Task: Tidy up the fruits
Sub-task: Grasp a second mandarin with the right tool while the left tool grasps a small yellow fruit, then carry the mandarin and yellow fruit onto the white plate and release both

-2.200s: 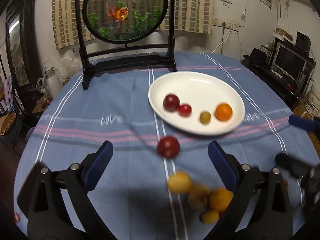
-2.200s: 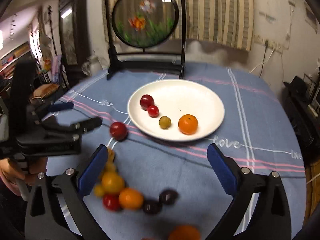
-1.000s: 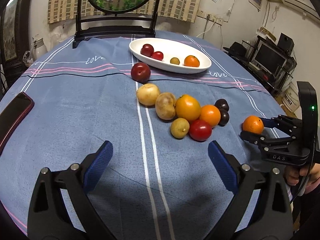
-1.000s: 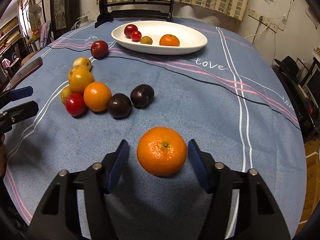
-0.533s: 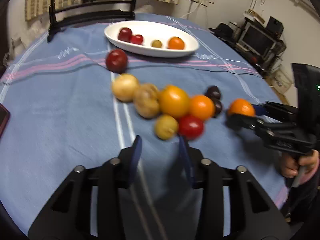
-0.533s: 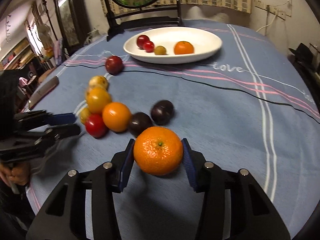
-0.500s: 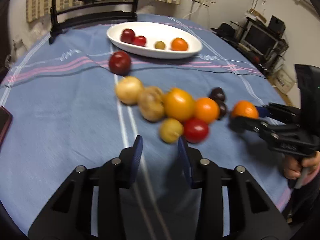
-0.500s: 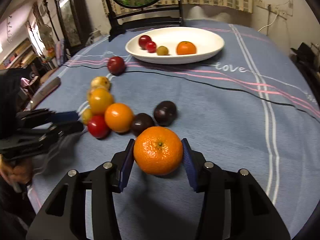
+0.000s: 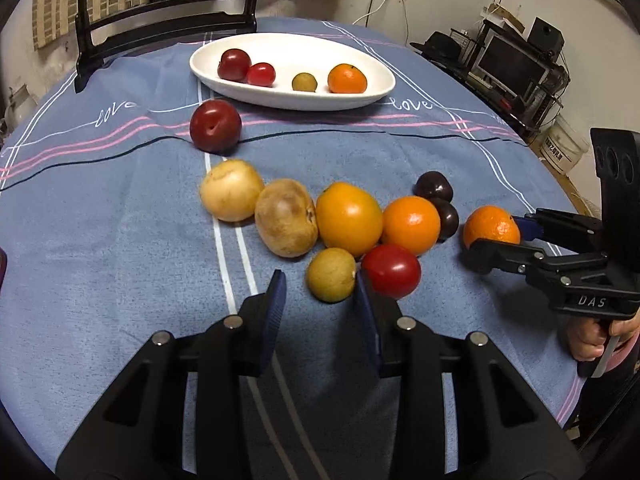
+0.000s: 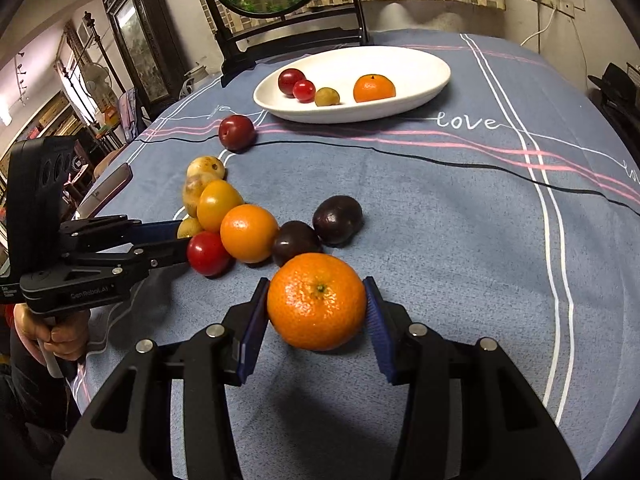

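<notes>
My table [image 9: 120, 248] wears a blue striped cloth [image 10: 460, 208]. Directly on it: white plate [image 9: 372, 92] at the far side, red plum [image 9: 215, 126] just before it, a touching cluster of mixed fruit [image 9: 348, 218] mid-table, a phone [image 10: 106, 190] at the left edge.

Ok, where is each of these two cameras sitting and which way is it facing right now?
Left wrist: behind the left gripper, looking along its fingers over loose fruit to the white plate; the small yellow-green fruit lies at its open tips; the right hand shows at the right edge.
Right wrist: behind the right gripper, shut on the mandarin, facing the plate; the left hand shows at the left edge.
Shared: plate, fruit cluster, red plum, each other's gripper.
</notes>
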Demonstrator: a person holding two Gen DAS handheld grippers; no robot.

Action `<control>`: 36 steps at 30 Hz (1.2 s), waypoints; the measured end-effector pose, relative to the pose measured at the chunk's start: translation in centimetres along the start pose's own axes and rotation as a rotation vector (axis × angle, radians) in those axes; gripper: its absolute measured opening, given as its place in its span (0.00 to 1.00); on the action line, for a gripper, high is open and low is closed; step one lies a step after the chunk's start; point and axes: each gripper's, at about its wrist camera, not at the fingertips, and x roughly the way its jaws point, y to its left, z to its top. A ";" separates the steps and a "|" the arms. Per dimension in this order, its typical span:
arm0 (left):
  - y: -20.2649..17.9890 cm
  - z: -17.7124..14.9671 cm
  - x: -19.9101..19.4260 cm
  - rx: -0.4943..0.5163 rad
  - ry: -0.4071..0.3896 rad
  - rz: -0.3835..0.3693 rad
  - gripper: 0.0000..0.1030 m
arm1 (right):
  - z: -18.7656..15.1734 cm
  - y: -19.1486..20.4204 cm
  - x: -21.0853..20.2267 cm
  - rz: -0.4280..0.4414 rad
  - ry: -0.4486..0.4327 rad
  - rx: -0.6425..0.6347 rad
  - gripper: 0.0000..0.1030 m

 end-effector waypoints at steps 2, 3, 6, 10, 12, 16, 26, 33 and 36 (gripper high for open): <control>-0.3 0.1 0.2 0.019 0.003 0.013 0.34 | 0.0 -0.1 0.1 -0.001 0.007 0.002 0.46; -0.4 0.2 0.2 0.027 0.003 0.019 0.34 | 0.0 -0.1 0.2 -0.001 0.010 0.002 0.46; -0.8 0.4 0.4 0.046 0.005 0.029 0.32 | -0.1 0.0 0.2 -0.003 0.013 0.005 0.46; -1.2 0.7 0.7 0.071 0.007 0.026 0.24 | 0.1 -0.1 0.3 -0.005 0.020 0.004 0.46; -1.5 0.9 0.8 0.087 0.006 0.040 0.24 | 0.0 -0.1 0.3 -0.005 0.021 0.004 0.46; -1.8 1.4 1.2 0.103 0.004 0.043 0.24 | 0.0 -0.1 0.3 -0.005 0.020 0.004 0.46; -1.3 1.6 1.4 0.086 0.004 0.027 0.24 | 0.1 -0.1 0.3 -0.004 0.019 0.005 0.46; -1.5 0.7 -1.2 0.085 -0.066 0.021 0.24 | 0.1 0.1 -0.9 0.027 -0.036 0.010 0.47; -0.8 1.7 -2.8 0.061 -0.103 -0.016 0.24 | 1.5 0.4 -1.8 0.092 -0.069 0.028 0.47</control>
